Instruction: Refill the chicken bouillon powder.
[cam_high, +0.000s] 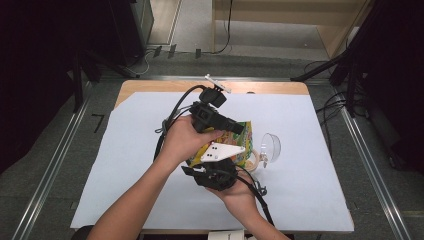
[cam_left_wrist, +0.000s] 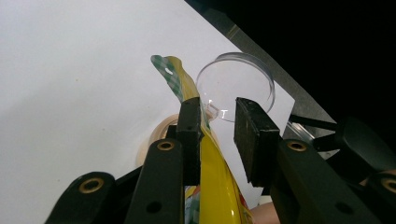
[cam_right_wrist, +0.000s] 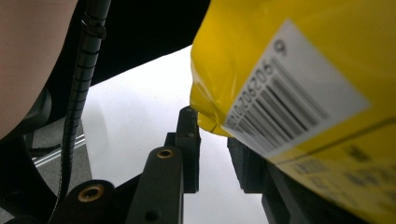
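My right gripper (cam_high: 212, 172) sits nearest, jaws spread, yellow snack bag (cam_right_wrist: 299, 93) just beside them, not pinched; my left gripper (cam_left_wrist: 217, 128) is farther out, jaws apart with the bag's top seal against one pad; bag is held above the desk (cam_high: 150, 150); likely light, crinkly, slippery, so grab the flat seal; left gripper view shows clear cup (cam_left_wrist: 236, 86) behind, right gripper view the barcode.

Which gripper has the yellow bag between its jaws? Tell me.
The left gripper: the yellow bag runs up between its jaws, against one pad. The right gripper sits under the bag's corner, jaws apart.
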